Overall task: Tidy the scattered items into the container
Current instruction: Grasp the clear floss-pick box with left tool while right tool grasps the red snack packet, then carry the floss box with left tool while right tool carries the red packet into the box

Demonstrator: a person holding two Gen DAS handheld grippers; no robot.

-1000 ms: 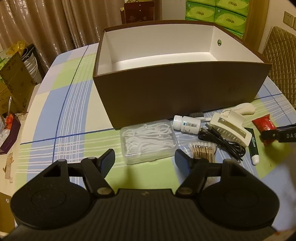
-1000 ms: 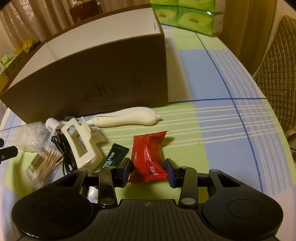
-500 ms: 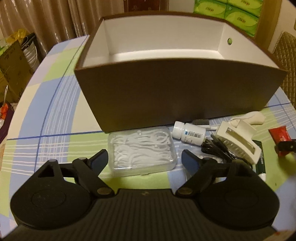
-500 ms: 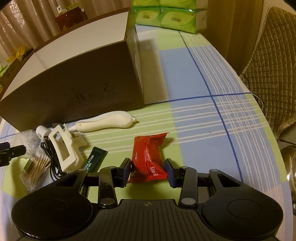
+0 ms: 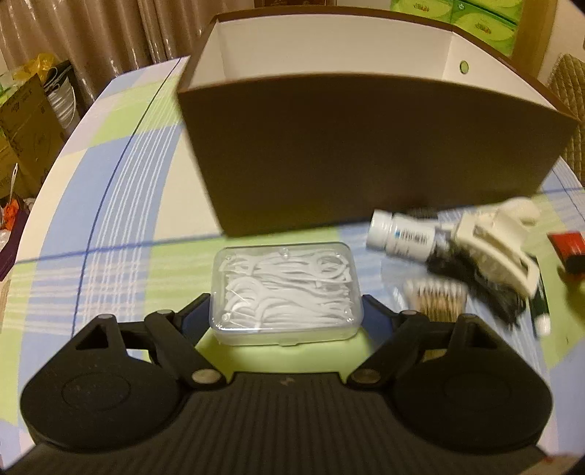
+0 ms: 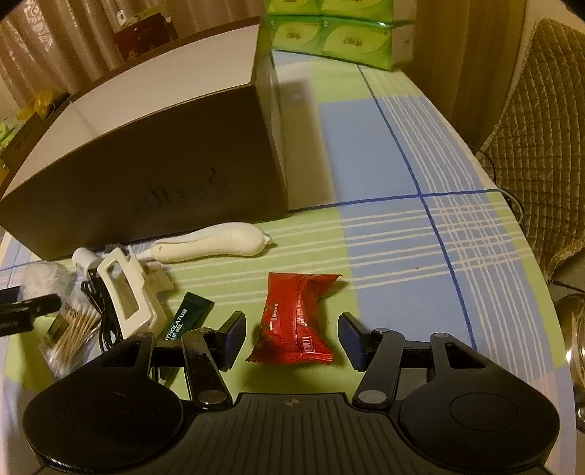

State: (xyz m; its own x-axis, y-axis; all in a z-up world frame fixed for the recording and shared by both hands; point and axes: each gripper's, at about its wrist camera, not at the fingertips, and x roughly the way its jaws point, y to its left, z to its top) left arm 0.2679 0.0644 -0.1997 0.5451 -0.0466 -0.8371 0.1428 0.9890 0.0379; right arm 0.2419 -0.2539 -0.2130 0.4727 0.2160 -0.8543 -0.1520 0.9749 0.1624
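My left gripper (image 5: 286,313) is spread around the floss box (image 5: 285,293); my right gripper (image 6: 291,338) spread around the red packet (image 6: 294,318), near the brown container (image 6: 153,175).

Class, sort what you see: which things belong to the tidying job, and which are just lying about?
Job: brown storage box; floss pick case; red snack packet; white pill bottle; cotton swabs; white hair claw clip; black cable; green lip gel tube.

Lying about: green tissue packs; quilted chair.
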